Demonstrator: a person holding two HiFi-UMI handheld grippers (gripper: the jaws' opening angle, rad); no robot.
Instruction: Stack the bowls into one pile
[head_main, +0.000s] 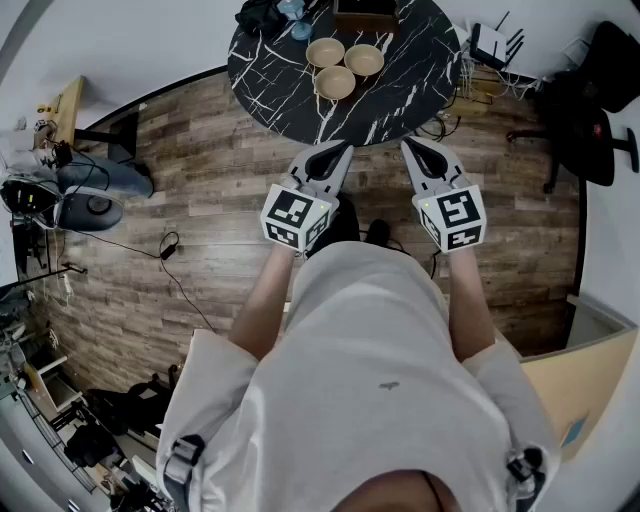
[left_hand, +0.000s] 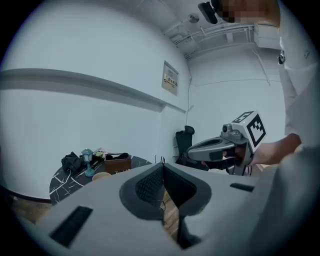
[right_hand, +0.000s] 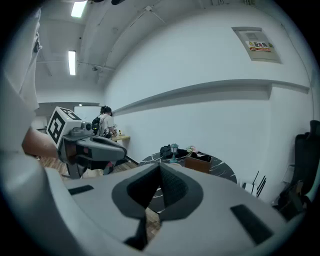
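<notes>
Item 1. Round black marble-pattern table (head_main: 400, 80), at 12 o'clock in the head view, standing on a wood-plank floor (head_main: 200, 200).

Item 2. Three tan bowls, all upright and empty, unstacked, set in a tight triangle near the table's middle:
- far-left bowl (head_main: 325, 51), at 10 o'clock of the group
- far-right bowl (head_main: 364, 59), at 2 o'clock
- near bowl (head_main: 335, 82), at 6 o'clock, just beside both others

Item 3. Brown box (head_main: 365, 15), at 12 o'clock of the bowls by the far table edge. A dark bag (head_main: 262, 15) lies at its 9 o'clock, with a small teal lamp (left_hand: 88, 161) between them.

Item 4. Left gripper (head_main: 343, 150), over the floor at 6 o'clock of the table, aimed toward 12 o'clock. Its jaws are pressed together with nothing between them. It is well apart from the bowls.

Item 5. Right gripper (head_main: 408, 146), at 3 o'clock of the left one and parallel to it. Its jaws are likewise closed on nothing.

Item 6. Black office chair (head_main: 595, 95), at 3 o'clock of the table.

Item 7. Person in a white shirt (head_main: 370, 350), at 6 o'clock, forearms extended to both grippers.
</notes>
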